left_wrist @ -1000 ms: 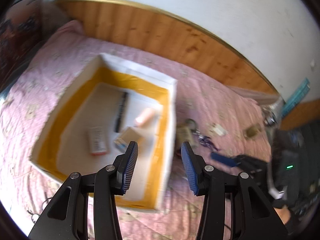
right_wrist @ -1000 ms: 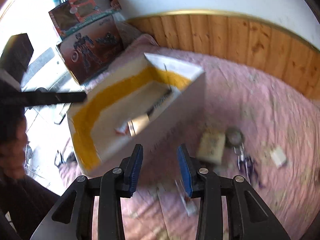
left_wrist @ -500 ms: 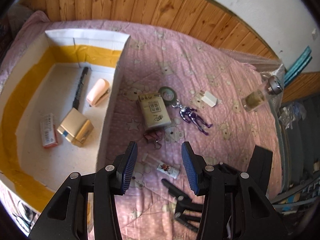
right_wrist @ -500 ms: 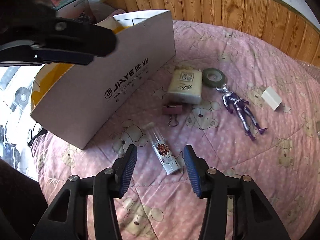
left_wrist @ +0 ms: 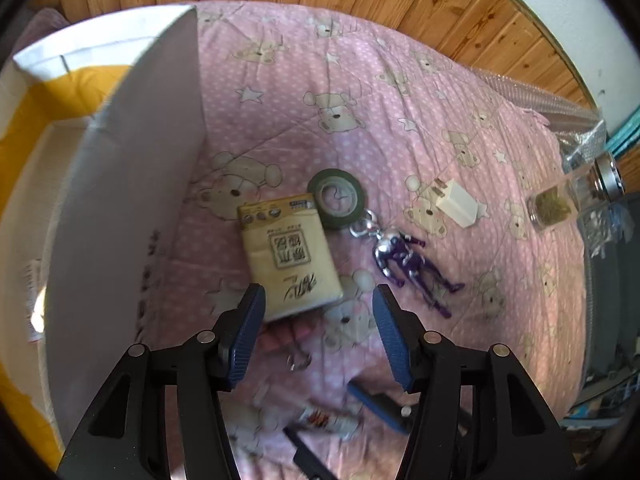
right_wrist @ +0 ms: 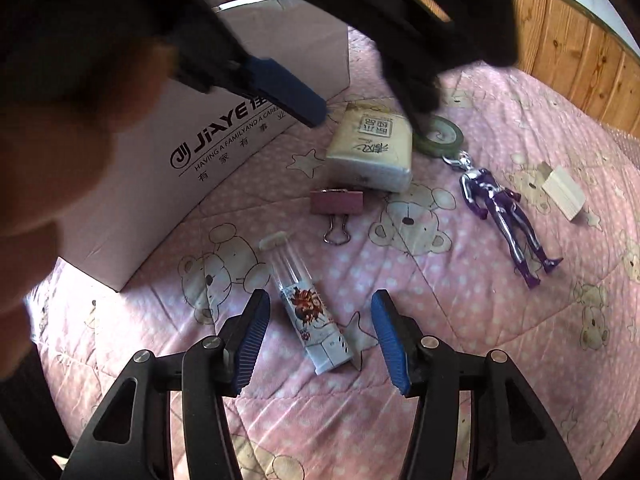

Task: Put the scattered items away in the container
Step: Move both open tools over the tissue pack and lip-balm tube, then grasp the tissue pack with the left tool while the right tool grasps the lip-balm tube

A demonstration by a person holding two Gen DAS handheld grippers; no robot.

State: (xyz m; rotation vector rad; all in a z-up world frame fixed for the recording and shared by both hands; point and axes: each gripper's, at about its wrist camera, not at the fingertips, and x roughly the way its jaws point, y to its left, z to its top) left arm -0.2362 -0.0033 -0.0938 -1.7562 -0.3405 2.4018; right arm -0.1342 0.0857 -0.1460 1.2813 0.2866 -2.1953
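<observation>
Just above the tissue pack (left_wrist: 291, 255), the left gripper (left_wrist: 318, 334) has its jaws opening, nothing pressed between them; the pack's near end sits in the gap. The right gripper (right_wrist: 320, 334) stands released over the tube (right_wrist: 306, 304), pads clear of it on both sides. Beside the pack lie a tape roll (left_wrist: 339, 199) (touching its corner), a purple figure (left_wrist: 408, 262) on a keyring, and a white plug (left_wrist: 456, 204) farther out. A pink clip (right_wrist: 337, 205) rests between pack and tube. All sit on the pink quilt (left_wrist: 360, 92), outside the box (left_wrist: 124, 216), whose wall rises just left of the pack.
</observation>
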